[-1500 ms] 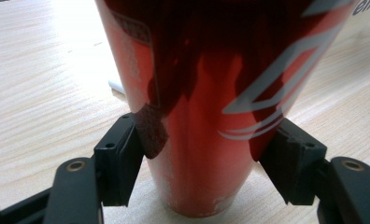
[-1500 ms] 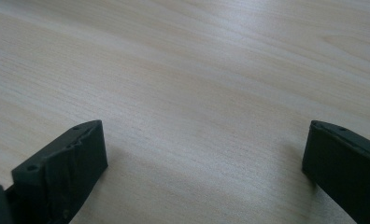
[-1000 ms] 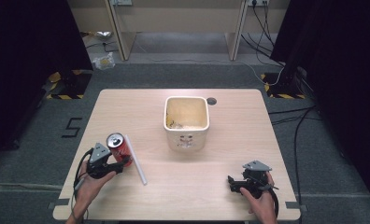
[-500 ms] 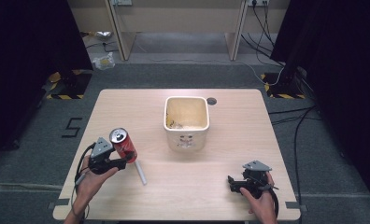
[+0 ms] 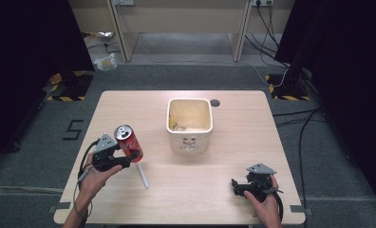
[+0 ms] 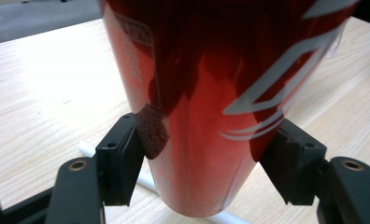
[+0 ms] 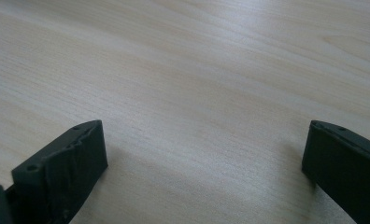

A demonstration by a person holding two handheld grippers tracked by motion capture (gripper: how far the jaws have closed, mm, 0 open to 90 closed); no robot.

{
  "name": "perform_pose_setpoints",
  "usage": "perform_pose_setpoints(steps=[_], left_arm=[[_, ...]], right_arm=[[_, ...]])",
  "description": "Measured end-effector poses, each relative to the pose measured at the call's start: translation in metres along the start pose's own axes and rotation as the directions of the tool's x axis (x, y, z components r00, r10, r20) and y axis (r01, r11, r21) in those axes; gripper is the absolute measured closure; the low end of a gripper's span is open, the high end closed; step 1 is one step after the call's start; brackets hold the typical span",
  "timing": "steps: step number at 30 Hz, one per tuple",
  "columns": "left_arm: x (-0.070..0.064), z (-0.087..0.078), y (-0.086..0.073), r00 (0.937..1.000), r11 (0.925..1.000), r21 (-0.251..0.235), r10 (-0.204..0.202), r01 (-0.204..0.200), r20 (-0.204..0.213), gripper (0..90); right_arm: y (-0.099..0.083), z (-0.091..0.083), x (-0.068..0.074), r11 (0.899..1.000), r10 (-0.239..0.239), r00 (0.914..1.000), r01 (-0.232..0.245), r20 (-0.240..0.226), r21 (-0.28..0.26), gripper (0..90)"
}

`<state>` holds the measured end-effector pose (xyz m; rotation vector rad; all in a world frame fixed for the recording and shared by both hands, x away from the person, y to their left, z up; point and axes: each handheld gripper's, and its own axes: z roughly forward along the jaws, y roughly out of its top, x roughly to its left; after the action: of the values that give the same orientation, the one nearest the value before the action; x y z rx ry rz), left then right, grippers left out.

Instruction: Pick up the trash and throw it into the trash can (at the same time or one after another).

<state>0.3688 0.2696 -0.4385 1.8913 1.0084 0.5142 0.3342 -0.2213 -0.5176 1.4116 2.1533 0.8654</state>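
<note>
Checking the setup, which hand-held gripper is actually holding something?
The left hand-held gripper: its jaws clamp the red can. The right hand-held gripper is open over bare table.

A black digit 5 (image 5: 73, 129) is being shown on the grey floor, left of the table. White line markings are being displayed on the red can (image 6: 206, 93) in the left gripper view, but no word can be read from them. A dark pattern on the front of the cream bin (image 5: 189, 142) is too small to be read.
</note>
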Motion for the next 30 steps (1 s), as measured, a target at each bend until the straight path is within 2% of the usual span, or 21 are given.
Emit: perform_pose_setpoints(steps=[16, 23, 30], left_arm=[[-0.002, -0.001, 0.025, 0.9997, 0.9994, -0.028, 0.019, -0.019, 0.015, 33.9], [0.001, 0.003, 0.034, 0.9993, 0.9994, -0.034, 0.006, -0.005, 0.038, 33.9], [0.002, 0.008, 0.047, 0.9977, 0.9996, -0.028, 0.011, -0.009, 0.067, 33.9]], right_arm=[[0.000, 0.000, 0.000, 1.000, 0.000, 1.0000, 0.000, 0.000, -0.001, 0.3], [0.000, 0.000, 0.000, 1.000, 0.000, 1.0000, 0.000, 0.001, -0.001, 0.3], [0.000, 0.000, 0.000, 1.000, 0.000, 1.0000, 0.000, 0.001, -0.001, 0.5]])
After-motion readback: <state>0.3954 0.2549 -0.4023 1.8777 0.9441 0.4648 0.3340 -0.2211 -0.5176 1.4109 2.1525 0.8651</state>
